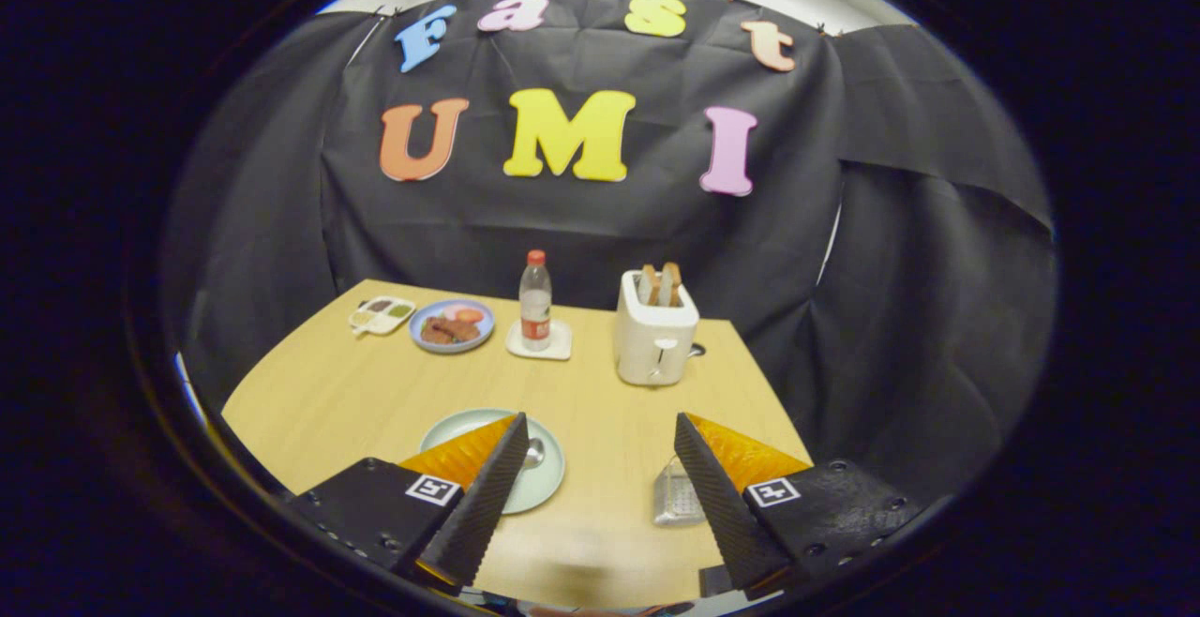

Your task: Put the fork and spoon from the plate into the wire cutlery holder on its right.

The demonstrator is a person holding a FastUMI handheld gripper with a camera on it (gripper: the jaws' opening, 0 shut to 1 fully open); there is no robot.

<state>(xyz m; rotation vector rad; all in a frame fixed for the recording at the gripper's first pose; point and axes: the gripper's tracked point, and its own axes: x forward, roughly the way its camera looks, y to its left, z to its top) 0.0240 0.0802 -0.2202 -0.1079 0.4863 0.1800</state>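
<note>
Claw [600, 425] wide apart above round plate [548, 481], wire holder [673, 497] beside.

Two plates [544, 481] [452, 325], one bottle [535, 301], one toaster [655, 340], one spoon [532, 454]

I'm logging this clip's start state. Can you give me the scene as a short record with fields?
gripper: gripper open, above the table, holding nothing
plate: pale green plate behind the left finger, spoon bowl visible on it
fork: hidden, cannot tell
holder: wire cutlery holder right of the plate, by the right finger
beyond: toaster with bread, bottle, food plate, small tray
</note>
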